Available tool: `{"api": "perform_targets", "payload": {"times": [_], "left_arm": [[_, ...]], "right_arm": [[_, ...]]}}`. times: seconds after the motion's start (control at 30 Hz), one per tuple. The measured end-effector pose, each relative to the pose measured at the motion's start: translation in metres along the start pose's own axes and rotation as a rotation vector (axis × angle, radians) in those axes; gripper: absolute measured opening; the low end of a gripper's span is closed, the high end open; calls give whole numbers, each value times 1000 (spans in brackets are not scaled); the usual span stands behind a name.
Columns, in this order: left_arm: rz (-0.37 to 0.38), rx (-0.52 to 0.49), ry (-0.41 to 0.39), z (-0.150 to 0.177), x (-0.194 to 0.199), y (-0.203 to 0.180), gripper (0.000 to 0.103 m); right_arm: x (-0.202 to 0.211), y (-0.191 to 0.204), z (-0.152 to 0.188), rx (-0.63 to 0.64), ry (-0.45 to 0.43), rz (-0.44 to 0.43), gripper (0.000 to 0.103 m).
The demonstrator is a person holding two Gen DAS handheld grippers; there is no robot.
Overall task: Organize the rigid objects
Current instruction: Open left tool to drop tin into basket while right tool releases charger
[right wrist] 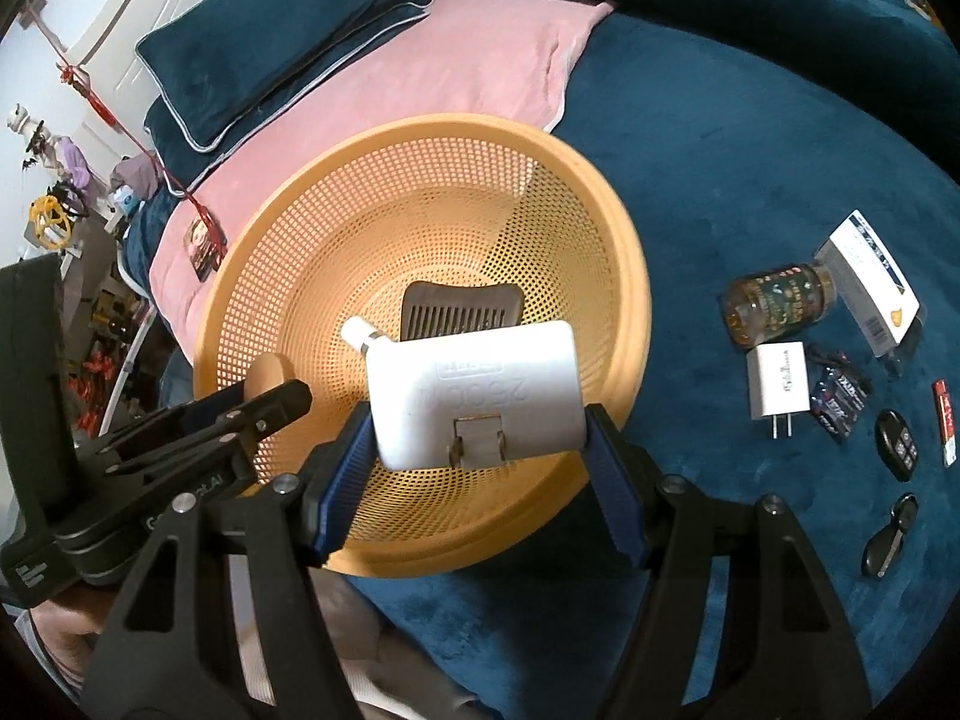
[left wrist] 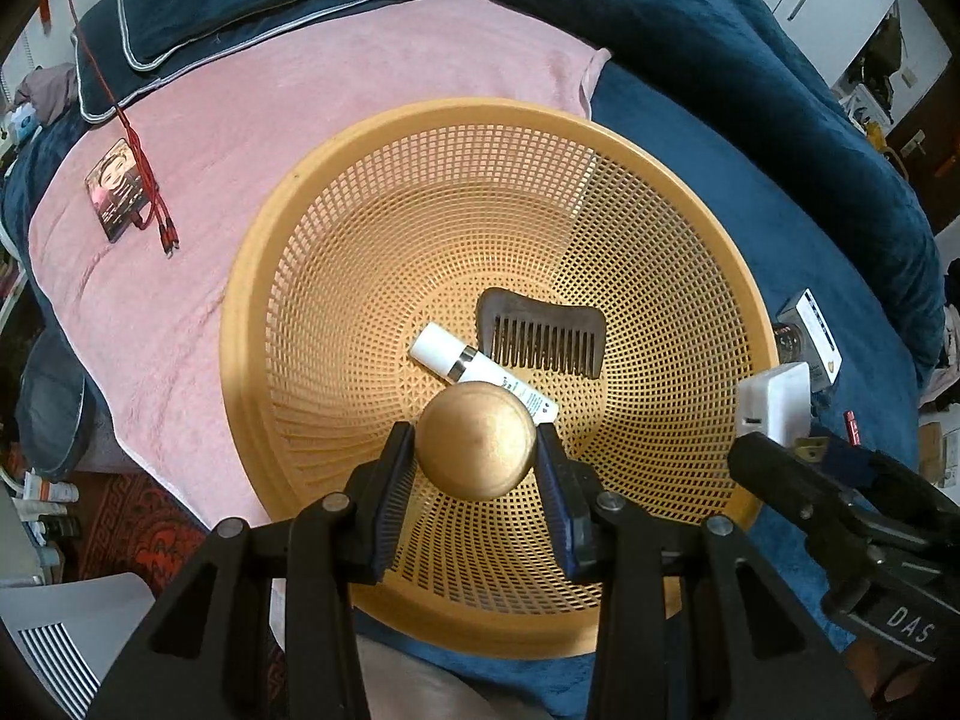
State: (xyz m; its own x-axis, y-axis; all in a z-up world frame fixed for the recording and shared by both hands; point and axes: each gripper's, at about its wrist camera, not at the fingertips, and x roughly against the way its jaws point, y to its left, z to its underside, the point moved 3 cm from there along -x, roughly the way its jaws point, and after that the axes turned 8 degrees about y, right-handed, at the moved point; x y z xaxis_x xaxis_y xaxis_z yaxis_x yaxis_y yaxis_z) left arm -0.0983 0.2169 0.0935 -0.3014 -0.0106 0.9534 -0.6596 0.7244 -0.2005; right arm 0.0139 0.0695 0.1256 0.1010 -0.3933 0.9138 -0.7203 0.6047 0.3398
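A round orange mesh basket (left wrist: 288, 276) (right wrist: 624, 276) sits on the bed. Inside lie a dark wooden comb (left wrist: 543, 333) (right wrist: 462, 303) and a white tube (left wrist: 456, 360) (right wrist: 360, 333). My left gripper (left wrist: 477, 450) is shut on a round golden wooden object (left wrist: 477, 441) and holds it over the basket's near side; this gripper shows in the right wrist view (right wrist: 264, 384). My right gripper (right wrist: 480, 420) is shut on a large white power adapter (right wrist: 480, 384) with folded prongs, above the basket's near rim. The adapter shows in the left wrist view (left wrist: 774, 399).
On the blue blanket (right wrist: 720, 120) right of the basket lie an amber pill bottle (right wrist: 777, 300), a white box (right wrist: 870, 282), a small white charger (right wrist: 777, 387), a battery pack (right wrist: 837, 399), two key fobs (right wrist: 897, 447) and a red item (right wrist: 945, 420). A phone (left wrist: 117, 189) and red cable (left wrist: 156, 204) lie on the pink towel.
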Motion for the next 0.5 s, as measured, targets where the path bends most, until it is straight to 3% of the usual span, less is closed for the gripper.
{"api": "perform_targets", "payload": {"times": [0.43,0.5], "left_arm": [[-6,6,4,0,-1,1,41],[-9,18,1,-1,1,3,53]], "right_arm": [[-4,2,-2,3,13,-14,69],[-4,2,-2,8,10,-31,69]]}}
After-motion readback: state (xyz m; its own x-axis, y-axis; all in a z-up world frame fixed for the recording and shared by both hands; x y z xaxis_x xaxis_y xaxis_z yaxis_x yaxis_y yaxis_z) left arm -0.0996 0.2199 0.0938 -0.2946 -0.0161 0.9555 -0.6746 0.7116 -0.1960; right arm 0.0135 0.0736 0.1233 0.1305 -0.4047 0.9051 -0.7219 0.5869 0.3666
